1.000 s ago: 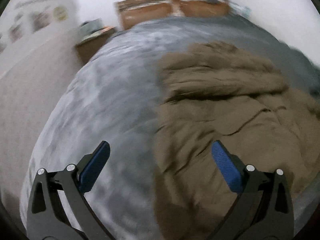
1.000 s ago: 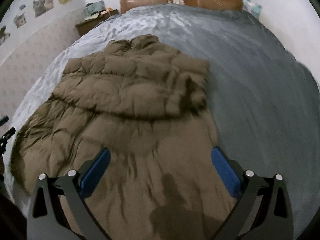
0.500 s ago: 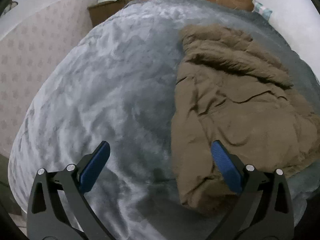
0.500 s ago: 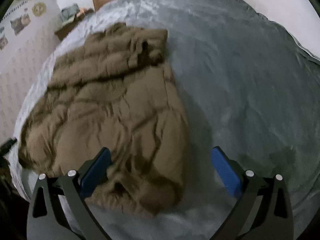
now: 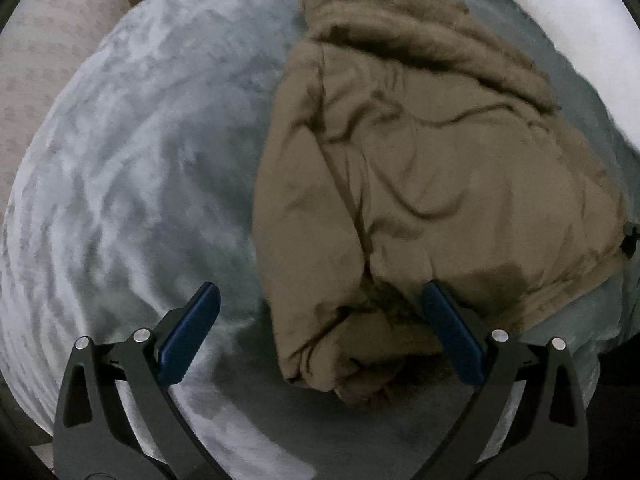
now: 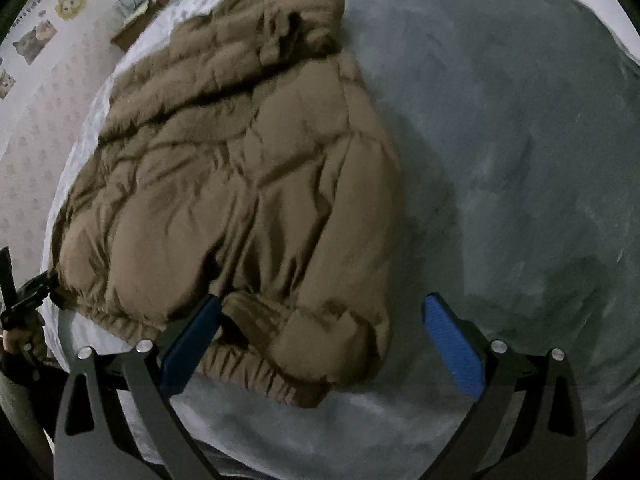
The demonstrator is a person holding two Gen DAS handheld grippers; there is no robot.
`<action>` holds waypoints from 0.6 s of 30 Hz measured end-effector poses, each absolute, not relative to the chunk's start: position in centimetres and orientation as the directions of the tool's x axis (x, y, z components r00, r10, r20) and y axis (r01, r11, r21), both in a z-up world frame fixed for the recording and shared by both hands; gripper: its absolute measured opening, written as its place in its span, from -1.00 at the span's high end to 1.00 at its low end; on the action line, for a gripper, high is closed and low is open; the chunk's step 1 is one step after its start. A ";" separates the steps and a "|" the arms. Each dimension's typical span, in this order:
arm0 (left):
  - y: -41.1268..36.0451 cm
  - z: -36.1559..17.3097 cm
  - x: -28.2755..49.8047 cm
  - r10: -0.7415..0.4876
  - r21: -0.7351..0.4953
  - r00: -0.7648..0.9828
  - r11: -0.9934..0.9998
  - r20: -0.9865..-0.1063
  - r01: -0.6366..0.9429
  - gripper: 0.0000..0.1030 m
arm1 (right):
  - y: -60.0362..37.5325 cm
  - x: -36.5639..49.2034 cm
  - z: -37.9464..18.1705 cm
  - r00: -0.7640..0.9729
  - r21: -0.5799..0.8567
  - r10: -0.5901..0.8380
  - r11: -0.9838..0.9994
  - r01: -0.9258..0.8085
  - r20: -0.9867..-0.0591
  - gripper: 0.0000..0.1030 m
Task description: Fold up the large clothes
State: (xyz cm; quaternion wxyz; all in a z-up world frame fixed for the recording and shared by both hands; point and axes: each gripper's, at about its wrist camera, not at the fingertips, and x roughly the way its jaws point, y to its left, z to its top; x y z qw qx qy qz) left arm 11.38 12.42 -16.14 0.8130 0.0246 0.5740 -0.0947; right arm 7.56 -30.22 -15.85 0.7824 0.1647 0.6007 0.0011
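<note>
Both my claws released: left claw [image 5: 320, 332] and right claw [image 6: 320, 340] hover above jacket [image 6: 240, 184], folded, lying on bed [image 6: 520, 140].

We see a wide bed covered by a grey plush blanket [image 6: 520, 128] that fills most of both views, its pile catching dim light in pale streaks. To the left runs a wall [image 6: 36, 148] with a faint repeating pattern, and higher up it bears cartoon animal stickers [image 6: 71, 5]. At the far corner stands a brown bedside table [image 6: 132, 32] with a few blurred items on top.
</note>
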 end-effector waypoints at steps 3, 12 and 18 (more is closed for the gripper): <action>11.7 -16.5 11.3 -0.138 -0.075 0.308 0.975 -0.941 0.208 -0.59 | -29.9 7.7 -17.0 0.228 0.280 0.236 0.942 0.187 -0.945 -0.18; 10.2 -13.3 10.1 -0.192 -0.076 0.418 0.957 -0.888 0.280 0.60 | -28.8 6.7 -13.7 0.349 0.306 0.251 0.945 0.114 -0.903 0.45; 12.0 -8.8 8.9 -0.263 -0.155 0.500 0.957 -0.825 0.247 0.69 | -29.2 4.4 -8.9 0.495 0.379 0.305 0.924 0.053 -0.814 0.58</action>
